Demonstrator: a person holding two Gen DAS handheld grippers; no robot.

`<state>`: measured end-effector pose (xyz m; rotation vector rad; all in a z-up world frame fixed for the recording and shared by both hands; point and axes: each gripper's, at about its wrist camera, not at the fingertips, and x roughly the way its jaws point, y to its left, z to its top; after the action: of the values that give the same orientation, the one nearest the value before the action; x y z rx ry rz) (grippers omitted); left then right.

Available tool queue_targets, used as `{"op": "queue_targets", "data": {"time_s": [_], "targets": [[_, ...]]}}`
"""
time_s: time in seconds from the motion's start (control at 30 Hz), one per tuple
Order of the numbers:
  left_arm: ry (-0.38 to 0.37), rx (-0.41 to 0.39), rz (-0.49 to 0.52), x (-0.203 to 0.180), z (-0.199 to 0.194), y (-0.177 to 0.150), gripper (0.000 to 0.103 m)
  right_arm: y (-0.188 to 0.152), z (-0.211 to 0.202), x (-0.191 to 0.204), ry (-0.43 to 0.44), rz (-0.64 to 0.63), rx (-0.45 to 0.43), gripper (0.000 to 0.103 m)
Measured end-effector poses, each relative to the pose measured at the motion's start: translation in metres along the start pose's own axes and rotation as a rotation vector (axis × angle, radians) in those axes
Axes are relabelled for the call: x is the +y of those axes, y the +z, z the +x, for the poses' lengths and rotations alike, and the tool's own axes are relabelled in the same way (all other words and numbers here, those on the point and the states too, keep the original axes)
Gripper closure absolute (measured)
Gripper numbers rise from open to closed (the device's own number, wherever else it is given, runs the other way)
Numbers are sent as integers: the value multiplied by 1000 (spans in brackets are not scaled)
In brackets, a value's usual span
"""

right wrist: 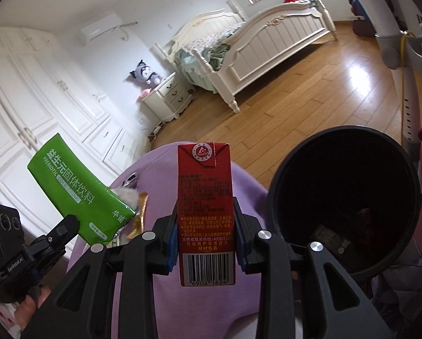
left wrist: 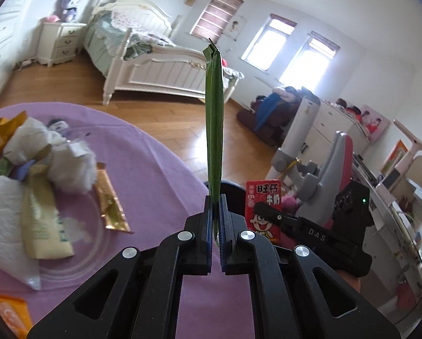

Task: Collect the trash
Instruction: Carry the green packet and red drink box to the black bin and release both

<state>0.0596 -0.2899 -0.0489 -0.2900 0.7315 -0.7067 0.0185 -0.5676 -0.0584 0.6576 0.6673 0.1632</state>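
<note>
My left gripper [left wrist: 216, 200] is shut on a flat green drink-powder packet [left wrist: 214, 118], held upright and edge-on above the purple table; the packet also shows in the right wrist view [right wrist: 78, 195]. My right gripper [right wrist: 205, 212] is shut on a red milk carton [right wrist: 205, 197], upright, also seen in the left wrist view [left wrist: 263, 212]. A black trash bin [right wrist: 346, 206] stands open just right of the carton, with some trash at its bottom. A pile of wrappers and crumpled tissues [left wrist: 41, 175] lies on a clear plate at the left.
The round table has a purple cloth [left wrist: 154, 155]. An orange packet [left wrist: 10, 316] lies at its near left edge. A gold wrapper [left wrist: 112, 206] lies beside the pile. Beyond are a wooden floor, a white bed [left wrist: 160, 67], and a grey-pink chair [left wrist: 323, 175] on the right.
</note>
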Motion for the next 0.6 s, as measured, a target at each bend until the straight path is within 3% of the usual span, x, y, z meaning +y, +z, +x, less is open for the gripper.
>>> {"op": "queue_targets", "data": {"time_s": [0.3,0.6], "targets": [[-101,152,75,-38,95,4,98,21,3,-65,-72,109,-42,71],[-81,295,148,-57,164,3,98,11,16,-122,-157,165,8,71]]}}
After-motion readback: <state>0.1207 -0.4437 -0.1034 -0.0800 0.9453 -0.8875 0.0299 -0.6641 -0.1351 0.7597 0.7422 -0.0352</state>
